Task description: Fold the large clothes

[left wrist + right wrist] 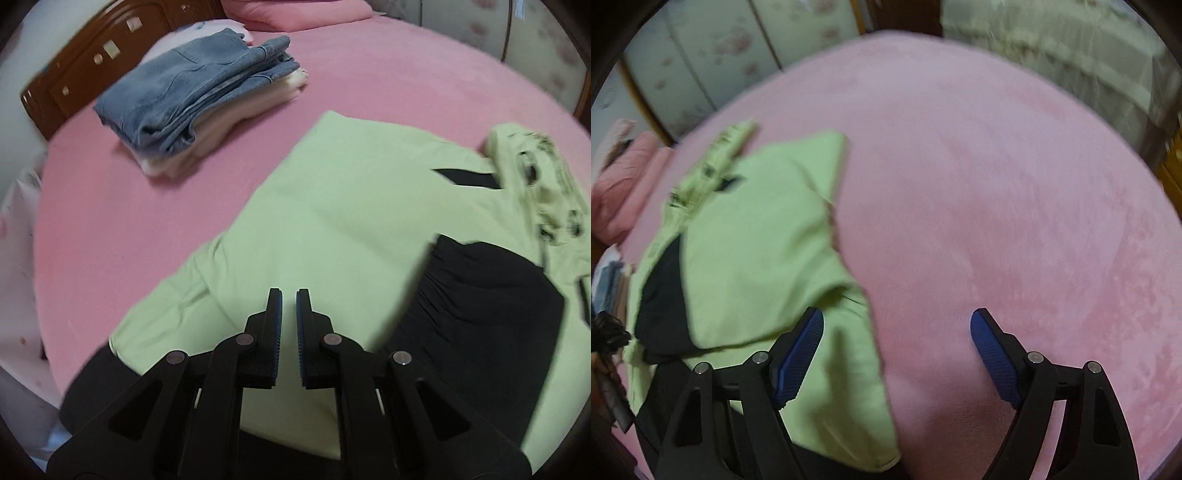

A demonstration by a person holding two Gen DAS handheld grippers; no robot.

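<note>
Left tongs [289, 295] nearly closed, empty, right above green top [332, 206]. Right tongs [897, 321] wide, empty, top's edge under left finger. Risk: pinching one layer only, dragging fold apart.

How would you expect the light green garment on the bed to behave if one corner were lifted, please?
The light green garment is probably floppy: it lies flat with soft creases. It would likely drape and unfold, since a flap is only folded over. It may drag on the fuzzy pink bed cover.
</note>
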